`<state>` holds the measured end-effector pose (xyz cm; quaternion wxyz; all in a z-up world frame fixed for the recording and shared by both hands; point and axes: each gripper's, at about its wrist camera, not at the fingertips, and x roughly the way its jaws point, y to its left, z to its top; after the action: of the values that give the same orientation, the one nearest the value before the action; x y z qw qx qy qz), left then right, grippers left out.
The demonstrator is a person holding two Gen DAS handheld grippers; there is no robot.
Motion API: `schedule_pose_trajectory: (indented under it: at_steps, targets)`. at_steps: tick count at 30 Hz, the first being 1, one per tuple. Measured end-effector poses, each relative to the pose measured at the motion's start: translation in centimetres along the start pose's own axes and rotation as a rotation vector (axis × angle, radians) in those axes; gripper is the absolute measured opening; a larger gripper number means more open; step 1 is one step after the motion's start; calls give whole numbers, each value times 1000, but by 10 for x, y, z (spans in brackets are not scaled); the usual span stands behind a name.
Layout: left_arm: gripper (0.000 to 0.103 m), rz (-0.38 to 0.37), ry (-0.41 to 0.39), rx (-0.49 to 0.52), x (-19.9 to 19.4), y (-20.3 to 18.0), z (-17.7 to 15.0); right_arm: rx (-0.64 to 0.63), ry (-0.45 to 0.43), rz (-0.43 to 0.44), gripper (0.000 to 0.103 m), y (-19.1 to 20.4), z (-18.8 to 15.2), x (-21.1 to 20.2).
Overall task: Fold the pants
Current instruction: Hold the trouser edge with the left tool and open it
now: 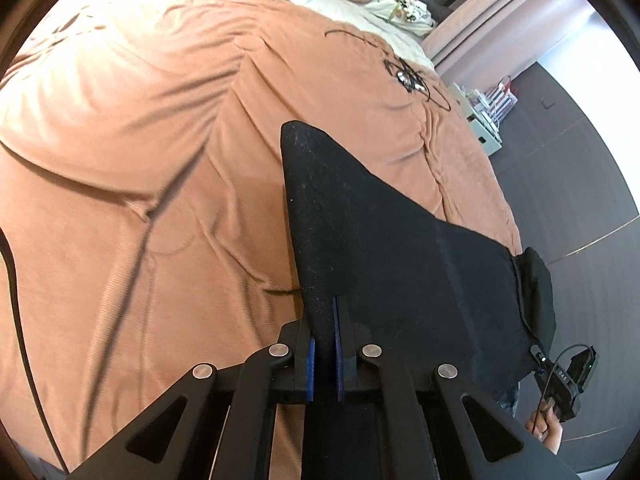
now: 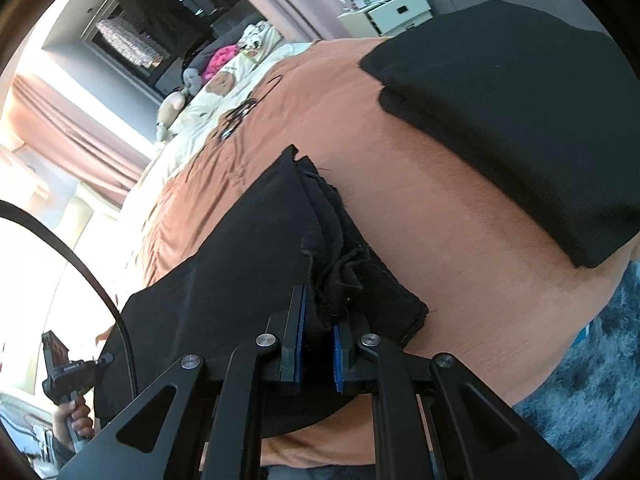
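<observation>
Left wrist view: my left gripper (image 1: 324, 344) is clamped on the black pants (image 1: 384, 240), center frame over the orange bedspread (image 1: 120, 160). Right gripper (image 2: 320, 344) pinches their bunched edge; folded black garment (image 2: 520, 120) upper right.

an orange-brown blanket (image 2: 460, 208) covered the bed. a folded black garment (image 2: 520, 120) lay flat on the blanket. beyond the blanket, toward the bed's head, lay a cream sheet (image 2: 200, 112) printed with bears.
</observation>
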<state>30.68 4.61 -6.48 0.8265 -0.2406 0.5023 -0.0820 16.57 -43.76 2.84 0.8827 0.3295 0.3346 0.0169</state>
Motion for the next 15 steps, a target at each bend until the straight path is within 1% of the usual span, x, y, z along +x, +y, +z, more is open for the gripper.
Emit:
schedule_pose_trajectory:
  at_steps: [5,7,11,15]
  targets:
    - [7,30,-38,-3,-21,18,4,-37,25,35,8,23,-10,9]
    - [7,42,-49,-11,-29,30,7,-69,43,55,8,39,-11,16]
    - [7,64,-61,-40,-45,57,6,-111,75,85,8,61,-12,28]
    - [7,80,-76,-80,-59,80,0,-138,79,107,8,72,-8,35]
